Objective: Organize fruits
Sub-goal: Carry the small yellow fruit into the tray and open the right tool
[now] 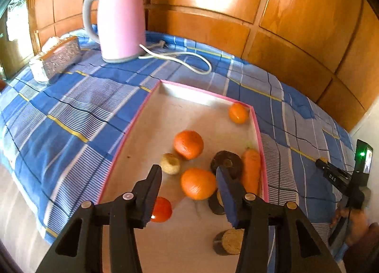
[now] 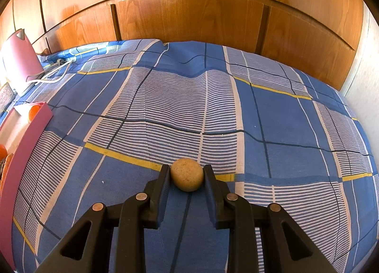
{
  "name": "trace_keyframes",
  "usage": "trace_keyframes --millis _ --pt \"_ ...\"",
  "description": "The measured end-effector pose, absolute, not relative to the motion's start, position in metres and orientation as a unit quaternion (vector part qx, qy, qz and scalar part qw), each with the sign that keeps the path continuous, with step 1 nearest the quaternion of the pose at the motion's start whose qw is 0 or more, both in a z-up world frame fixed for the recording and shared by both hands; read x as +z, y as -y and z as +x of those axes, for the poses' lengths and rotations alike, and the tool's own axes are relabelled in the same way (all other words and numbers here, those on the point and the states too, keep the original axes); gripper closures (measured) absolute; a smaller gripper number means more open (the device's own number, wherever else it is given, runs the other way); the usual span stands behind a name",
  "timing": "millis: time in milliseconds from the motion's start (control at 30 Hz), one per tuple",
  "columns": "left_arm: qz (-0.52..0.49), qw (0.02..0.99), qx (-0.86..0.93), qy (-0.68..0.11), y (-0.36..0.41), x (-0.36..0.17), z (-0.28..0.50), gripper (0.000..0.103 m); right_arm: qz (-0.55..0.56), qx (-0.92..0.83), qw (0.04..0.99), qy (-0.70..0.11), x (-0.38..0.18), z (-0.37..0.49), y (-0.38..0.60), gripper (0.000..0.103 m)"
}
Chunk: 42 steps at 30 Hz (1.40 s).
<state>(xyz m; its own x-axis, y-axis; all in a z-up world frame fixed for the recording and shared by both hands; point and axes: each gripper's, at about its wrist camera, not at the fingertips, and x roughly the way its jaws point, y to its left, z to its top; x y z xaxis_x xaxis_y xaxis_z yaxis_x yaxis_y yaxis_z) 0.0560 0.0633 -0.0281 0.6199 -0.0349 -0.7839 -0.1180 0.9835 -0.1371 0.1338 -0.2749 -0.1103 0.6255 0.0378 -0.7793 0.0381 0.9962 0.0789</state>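
In the left wrist view a pink-rimmed tray (image 1: 139,116) holds three oranges (image 1: 198,183) (image 1: 188,144) (image 1: 238,113), a carrot (image 1: 251,168), a red tomato (image 1: 161,209), a tan round fruit (image 1: 170,163) and dark brown pieces (image 1: 227,162). My left gripper (image 1: 189,174) is open above the tray, its fingers either side of the nearest orange without touching it. In the right wrist view my right gripper (image 2: 187,174) is shut on a tan round fruit (image 2: 187,174), held over the blue checked cloth (image 2: 213,111). The tray's pink wall (image 2: 26,145) is at the far left.
A pink kettle (image 1: 119,21) with a white cord (image 1: 180,58) stands at the back of the cloth. A glittery box (image 1: 59,58) lies to its left. Wooden panels (image 2: 189,7) rise behind. The right hand and its gripper (image 1: 343,178) show at the right edge.
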Motion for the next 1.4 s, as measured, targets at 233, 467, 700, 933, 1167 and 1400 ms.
trace_keyframes --millis 233,467,700,933,1167,1400 --pt "-0.083 0.905 0.027 -0.417 -0.067 -0.018 0.040 0.047 0.042 0.027 0.899 -0.435 -0.103 0.126 0.264 0.076" --pt "-0.091 0.905 0.032 -0.415 -0.071 -0.017 0.031 0.040 0.060 0.127 0.902 -0.409 -0.071 0.103 0.212 0.076" --pt "-0.099 0.910 0.044 -0.401 -0.078 -0.009 0.023 0.033 0.027 0.271 0.884 -0.380 -0.031 0.073 0.123 0.076" --pt "-0.106 0.910 0.054 -0.397 -0.087 -0.007 0.018 0.028 0.020 0.347 0.850 -0.395 -0.027 0.059 0.068 0.063" --pt "-0.107 0.910 0.065 -0.395 -0.089 -0.007 0.017 0.022 0.011 0.337 0.852 -0.400 -0.032 0.049 0.063 0.063" --pt "-0.104 0.912 0.074 -0.389 -0.088 -0.005 0.014 0.018 0.034 0.282 0.876 -0.391 -0.029 0.047 0.082 0.063"
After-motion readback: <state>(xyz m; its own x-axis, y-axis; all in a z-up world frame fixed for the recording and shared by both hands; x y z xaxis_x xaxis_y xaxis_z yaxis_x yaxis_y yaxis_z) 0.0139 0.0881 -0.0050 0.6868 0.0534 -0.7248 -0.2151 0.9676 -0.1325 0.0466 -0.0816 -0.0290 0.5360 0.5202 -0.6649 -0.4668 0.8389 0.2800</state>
